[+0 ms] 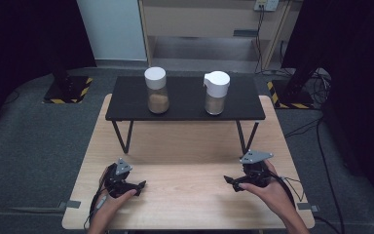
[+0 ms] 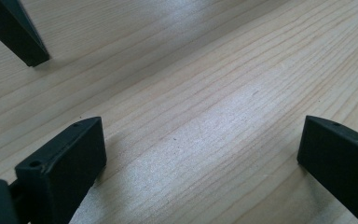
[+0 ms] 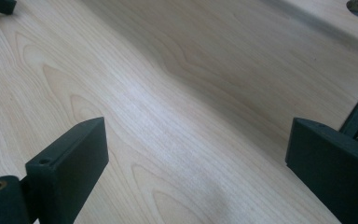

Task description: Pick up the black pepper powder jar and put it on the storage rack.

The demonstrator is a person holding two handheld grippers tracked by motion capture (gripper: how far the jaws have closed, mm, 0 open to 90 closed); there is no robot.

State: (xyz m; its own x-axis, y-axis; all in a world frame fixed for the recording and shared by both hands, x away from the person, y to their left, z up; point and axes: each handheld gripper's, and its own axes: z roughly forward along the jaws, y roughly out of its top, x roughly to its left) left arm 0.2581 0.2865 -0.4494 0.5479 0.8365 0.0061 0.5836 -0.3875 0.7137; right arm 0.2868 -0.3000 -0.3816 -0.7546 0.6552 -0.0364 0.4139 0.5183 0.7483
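The two lidded jars [image 1: 157, 90] [image 1: 216, 92] stood on the black shelf [image 1: 126, 109] at twelve o'clock, untouched. The left gripper [image 1: 139, 185] and right gripper [image 1: 230, 182] rested low on the wooden table [image 1: 185, 146], jaws apart and empty, probably positioned for a reach.

Surface [image 1: 185, 185]: pale wood, visible grain, smooth with a soft sheen. Black shelf [image 1: 185, 109] at 12 o'clock: matt top, thin metal-looking legs. Two jars [image 1: 157, 95] on it: clear, glossy, white matt plastic-looking lids. Gripper fingers [image 2: 65, 163]: black, matt, hard plastic look.
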